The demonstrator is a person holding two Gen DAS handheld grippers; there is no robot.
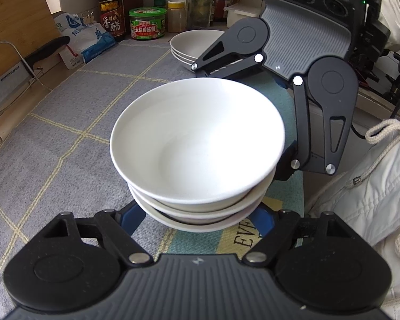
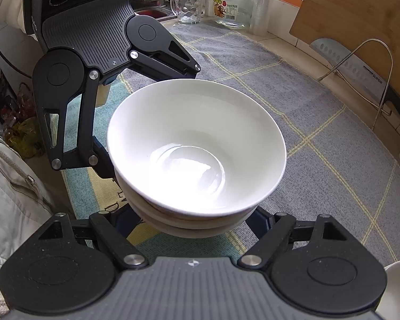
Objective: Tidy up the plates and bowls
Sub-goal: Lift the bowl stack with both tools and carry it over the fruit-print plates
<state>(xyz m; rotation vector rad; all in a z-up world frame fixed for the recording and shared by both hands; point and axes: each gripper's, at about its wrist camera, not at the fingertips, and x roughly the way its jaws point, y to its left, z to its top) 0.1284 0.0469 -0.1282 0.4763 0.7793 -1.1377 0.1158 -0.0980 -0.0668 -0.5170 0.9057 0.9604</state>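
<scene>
Left gripper (image 1: 197,221): sitting nearest the left wrist camera, its blue fingers (image 1: 132,213) standing apart on either side of the stack's base; the tips are hiding under the bowls, so I cannot tell whether they are pressing on it.
Right gripper (image 2: 197,221): doing the same from the opposite side, blue fingers (image 2: 258,220) spreading round the lowest bowl; contact is hidden, so grip or gap cannot be told.
Stack of bowls (image 1: 197,144): three white bowls nesting one inside another, sitting between the two grippers, rims slightly offset, the top one empty and glossy inside.
Mat (image 1: 66,133): grey cloth with yellow grid lines lying under the stack, a teal and yellow patch with dark lettering showing beneath the bowls.
Person: a pale jacket sleeve (image 1: 373,181) with a drawstring is showing at the right of the left wrist view.
Second stack (image 1: 192,45): shallow white dishes are sitting farther back on the mat, well apart from the bowls.
Knife rack (image 2: 360,72): a wire stand is holding a cleaver against a wooden board (image 2: 360,13).
Back edge: a green-lidded jar (image 1: 146,24), a dark sauce bottle (image 1: 112,8), a glass mug (image 2: 186,6) and a glass jar (image 2: 233,4) are standing along the wall.
</scene>
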